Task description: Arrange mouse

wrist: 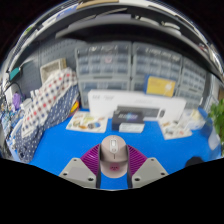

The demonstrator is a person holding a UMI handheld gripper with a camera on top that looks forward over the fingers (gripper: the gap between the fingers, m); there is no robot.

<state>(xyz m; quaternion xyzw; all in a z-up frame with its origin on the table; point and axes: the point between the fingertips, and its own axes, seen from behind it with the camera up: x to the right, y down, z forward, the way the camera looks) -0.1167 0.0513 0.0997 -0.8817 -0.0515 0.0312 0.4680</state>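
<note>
A pale pink computer mouse (113,152) sits between my two fingers, its scroll wheel pointing away from me. Both magenta pads (92,160) press against its sides, so my gripper (113,166) is shut on the mouse. The mouse is held above the blue table surface (60,150), which spreads out beyond the fingers. The underside of the mouse is hidden.
Beyond the fingers stand a white box (118,100) with a grey tray (130,126) in front, papers at left (86,122) and right (180,126). A checkered cloth bag (50,102) lies at the left. Drawer cabinets (130,68) line the back wall. A plant (217,120) stands at right.
</note>
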